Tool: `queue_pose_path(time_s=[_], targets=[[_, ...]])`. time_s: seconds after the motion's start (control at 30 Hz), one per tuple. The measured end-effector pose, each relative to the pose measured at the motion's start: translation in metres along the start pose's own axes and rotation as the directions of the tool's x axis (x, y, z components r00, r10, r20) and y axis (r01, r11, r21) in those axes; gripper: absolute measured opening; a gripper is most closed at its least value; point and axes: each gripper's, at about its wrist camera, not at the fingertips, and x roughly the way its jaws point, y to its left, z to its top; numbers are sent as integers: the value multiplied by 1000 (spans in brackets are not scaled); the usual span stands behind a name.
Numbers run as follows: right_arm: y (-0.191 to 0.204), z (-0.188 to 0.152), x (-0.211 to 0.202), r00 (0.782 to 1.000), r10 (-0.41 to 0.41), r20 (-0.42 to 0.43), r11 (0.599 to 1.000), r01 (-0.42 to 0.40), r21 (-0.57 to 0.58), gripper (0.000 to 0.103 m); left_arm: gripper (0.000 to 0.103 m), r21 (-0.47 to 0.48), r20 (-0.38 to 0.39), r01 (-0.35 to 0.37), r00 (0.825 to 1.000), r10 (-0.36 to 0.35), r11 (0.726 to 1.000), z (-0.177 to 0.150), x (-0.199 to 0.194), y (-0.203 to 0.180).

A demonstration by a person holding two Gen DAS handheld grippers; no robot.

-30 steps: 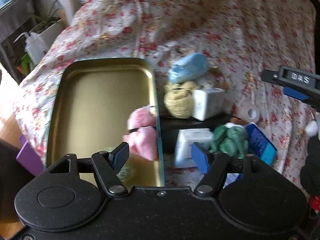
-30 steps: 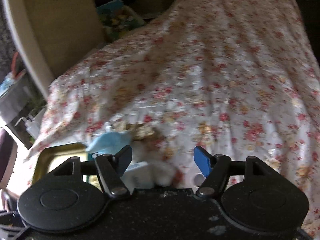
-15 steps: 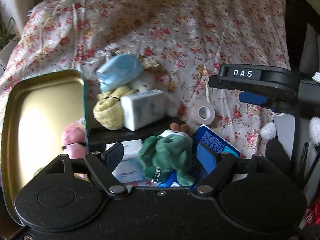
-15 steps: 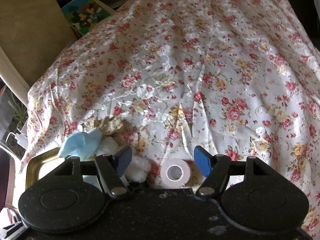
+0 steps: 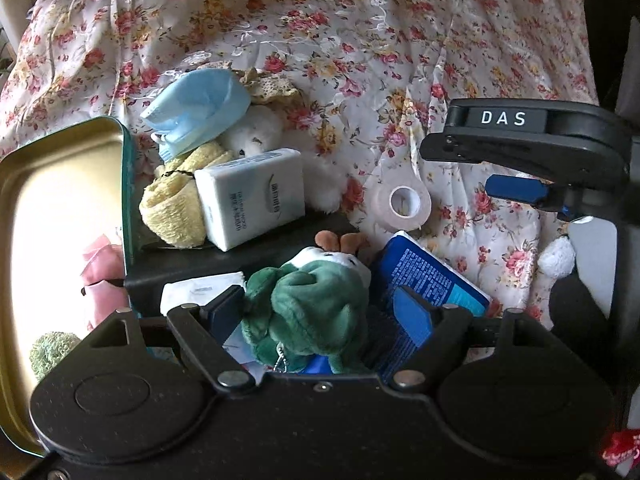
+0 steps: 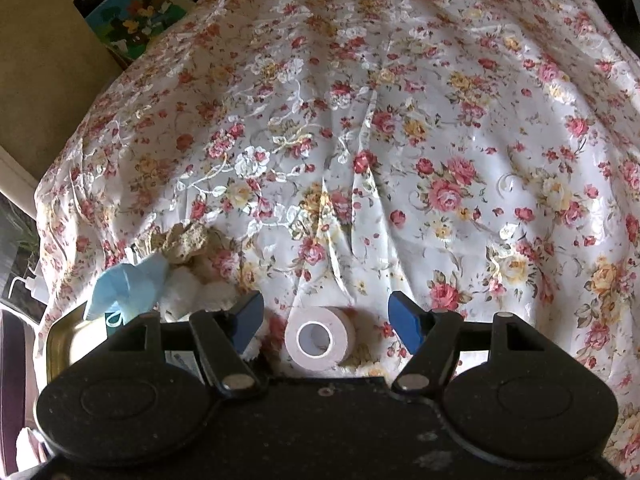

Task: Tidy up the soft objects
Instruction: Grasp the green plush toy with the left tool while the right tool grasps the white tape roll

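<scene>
My left gripper (image 5: 320,312) points down over a green plush toy (image 5: 308,308). The toy sits between the blue pads, with a gap on each side, so the jaws are open. It lies on a blue packet (image 5: 432,280) and a white tissue pack (image 5: 196,292). A gold tin (image 5: 60,184) at the left holds a pink plush (image 5: 102,276) and a green knitted ball (image 5: 50,354). My right gripper (image 6: 326,320) is open, and a pale tape roll (image 6: 320,338) lies on the cloth between its pads, untouched.
Beside the tin are piled a blue face mask (image 5: 196,108), a yellow plush (image 5: 176,208), a white plush (image 5: 252,136), a second tissue pack (image 5: 256,196) and a beige crochet piece (image 5: 272,88). A flowered cloth (image 6: 400,140) covers the surface. Boxes (image 6: 136,16) stand beyond its far left edge.
My left gripper moved right from the tin to over the green plush, and its jaws widened. My right gripper sank toward the cloth, and the tape roll came between its pads.
</scene>
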Motion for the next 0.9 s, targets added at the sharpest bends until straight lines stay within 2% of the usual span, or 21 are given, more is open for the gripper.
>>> queue_pose_path(time_s=[0.1,0.23,0.33,0.67,0.9], targets=[[-2,1,1,1000,0,-1,1000,0,3,69,73,7,5,-9,1000,9,1000,0,1,-3],[-5,2,2,1000,0,-5,1000,0,10,69,52,23,28,-37,999,37,999,0,0,-3],[-6,3,1,1000,2,-4,1000,-2,11,69,48,22,40,-22,999,21,1000,1,-4,1],[-6,1,8,999,-24,-23,1000,24,17,68,45,-30,103,42,994,-38,999,7,-23,11],[4,-4,21,997,-51,-63,998,49,-30,69,45,-65,137,71,989,-62,995,8,-34,20]])
